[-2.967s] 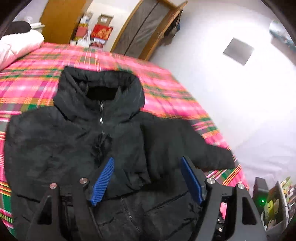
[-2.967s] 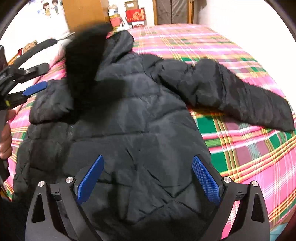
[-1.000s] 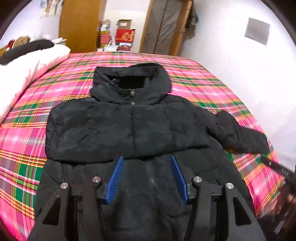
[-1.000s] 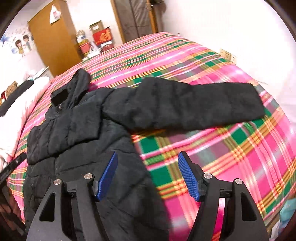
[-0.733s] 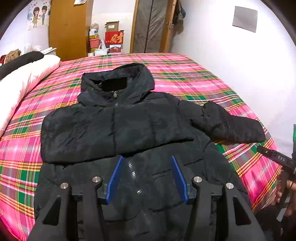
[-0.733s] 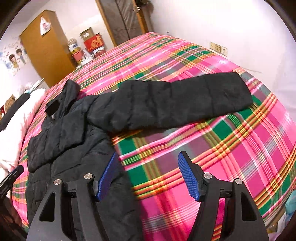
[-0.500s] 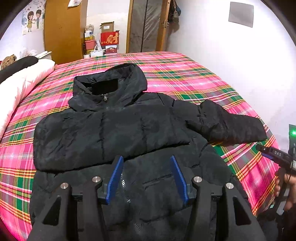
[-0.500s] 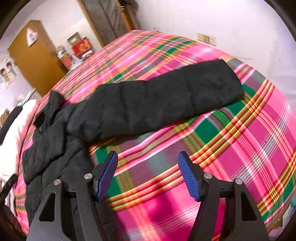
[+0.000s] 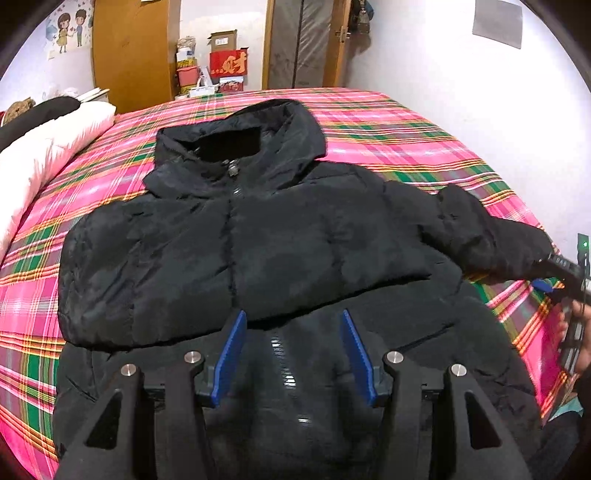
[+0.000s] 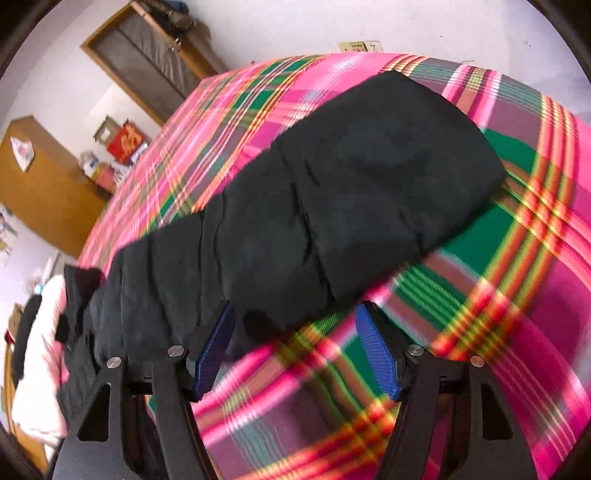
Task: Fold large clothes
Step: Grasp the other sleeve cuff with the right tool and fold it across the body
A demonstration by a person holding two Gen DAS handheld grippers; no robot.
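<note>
left tongs (image 9: 291, 354) stand apart, blue pads (image 9: 231, 356) wide, nothing between them, hovering over the lower front of the black hooded puffer jacket (image 9: 258, 258), right above its zipper (image 9: 282, 356). right tongs (image 10: 295, 350) also gape wide, empty, one pad over the lower edge of the jacket's outstretched sleeve (image 10: 332, 206), the other pad over bare bedspread; whether any pad touches the fabric i cannot tell, the right wrist view is blurred.

jacket lies front up, zipped, flat on the bed's pink-green plaid bedspread (image 9: 388, 129), hood (image 9: 240, 144) toward the far end of the bed. one sleeve is folded across the chest, its cuff end at the left of the left wrist view. the other sleeve (image 9: 491, 236) stretches out sideways toward the bed's right edge. in the left wrist view the right tongs (image 9: 554, 275) show at that edge just by the cuff, a hand (image 9: 576, 339) on the handle.

white duvet (image 9: 44, 147) with a dark item on top lies along the bed's left side. beyond the bed: wooden wardrobe (image 9: 133, 51), stacked boxes and bags incl. a red box (image 9: 229, 66), a door in a wood frame (image 9: 306, 40), white wall (image 9: 461, 92) with a grey panel (image 9: 496, 22). cartoon sticker (image 9: 68, 29) on the far wall at left.
</note>
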